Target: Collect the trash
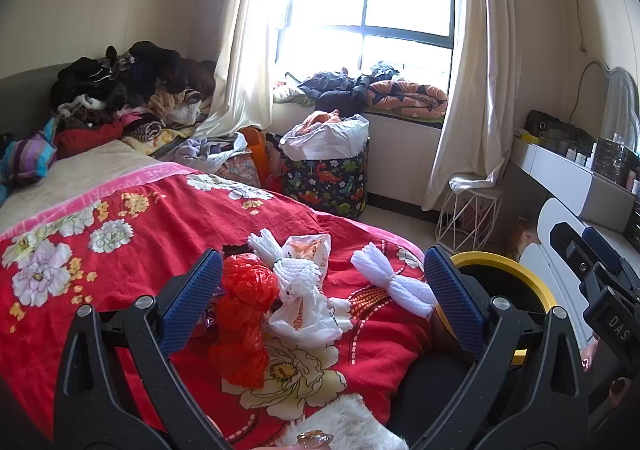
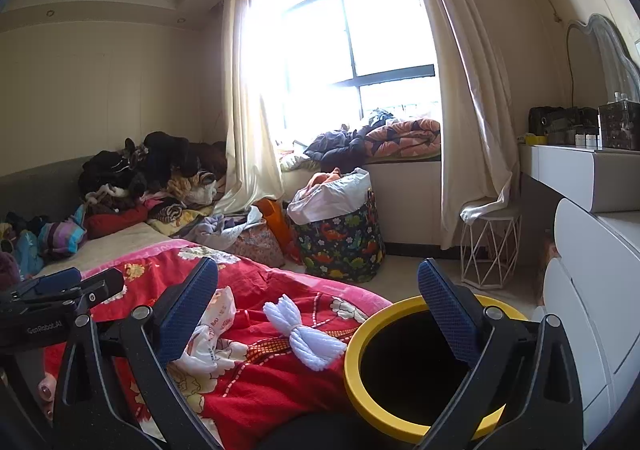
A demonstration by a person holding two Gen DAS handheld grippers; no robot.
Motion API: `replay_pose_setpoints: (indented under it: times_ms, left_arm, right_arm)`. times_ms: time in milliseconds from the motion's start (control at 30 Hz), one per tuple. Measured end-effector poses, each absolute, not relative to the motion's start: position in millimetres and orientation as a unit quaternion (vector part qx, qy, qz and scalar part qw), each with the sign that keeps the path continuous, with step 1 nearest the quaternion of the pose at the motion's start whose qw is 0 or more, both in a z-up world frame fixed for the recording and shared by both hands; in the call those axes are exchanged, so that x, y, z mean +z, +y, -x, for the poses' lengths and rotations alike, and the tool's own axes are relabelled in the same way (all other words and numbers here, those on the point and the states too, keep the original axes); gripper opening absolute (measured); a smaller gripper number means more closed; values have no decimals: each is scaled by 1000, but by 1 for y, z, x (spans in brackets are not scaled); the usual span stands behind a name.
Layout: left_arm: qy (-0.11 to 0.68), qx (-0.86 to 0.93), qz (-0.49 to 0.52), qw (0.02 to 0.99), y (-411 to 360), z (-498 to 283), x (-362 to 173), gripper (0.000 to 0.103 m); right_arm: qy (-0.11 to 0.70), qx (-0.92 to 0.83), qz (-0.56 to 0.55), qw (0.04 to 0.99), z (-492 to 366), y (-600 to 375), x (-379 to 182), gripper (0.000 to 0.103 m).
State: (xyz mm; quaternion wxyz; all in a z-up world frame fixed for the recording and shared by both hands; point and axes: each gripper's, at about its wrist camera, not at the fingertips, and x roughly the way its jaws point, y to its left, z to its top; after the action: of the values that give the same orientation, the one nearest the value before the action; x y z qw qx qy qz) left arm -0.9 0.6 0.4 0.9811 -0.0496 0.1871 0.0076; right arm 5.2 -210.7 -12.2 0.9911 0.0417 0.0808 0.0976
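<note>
- You've got the bed [image 1: 120, 234] as your anchor, red floral blanket over it, with a big heap of dark clothes [image 1: 132, 82] piled at its far end by the wall.
- Off the bed's far corner, under the window, sits a dinosaur-print basket [image 1: 324, 178] stuffed with laundry.
- Right against the near edge of the bed is the yellow-rimmed bin [image 2: 416, 366], its mouth open and dark inside.
- Your trash is all on the bed near that edge: an orange plastic bag [image 1: 244, 314], a crumpled white plastic bag [image 1: 308, 314] touching it, one white foam net [image 1: 292, 270] lying across that bag, and a second white foam net [image 2: 304, 334] by itself just beside the bin.
- Your left gripper [image 1: 324, 290] hangs over the bags with its jaws wide apart and nothing held.
- Your right gripper [image 2: 320, 306] is spread wide too, empty, with the lone foam net and the bin's rim showing between its jaws.
</note>
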Motion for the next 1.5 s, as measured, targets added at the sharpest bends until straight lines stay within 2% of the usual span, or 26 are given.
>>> replay_pose_setpoints:
  times_ms: [1500]
  left_arm:
    - [194, 7, 63, 979, -2, 0, -3, 93]
  right_arm:
    - [100, 148, -46, 983, -9, -196, -26, 97]
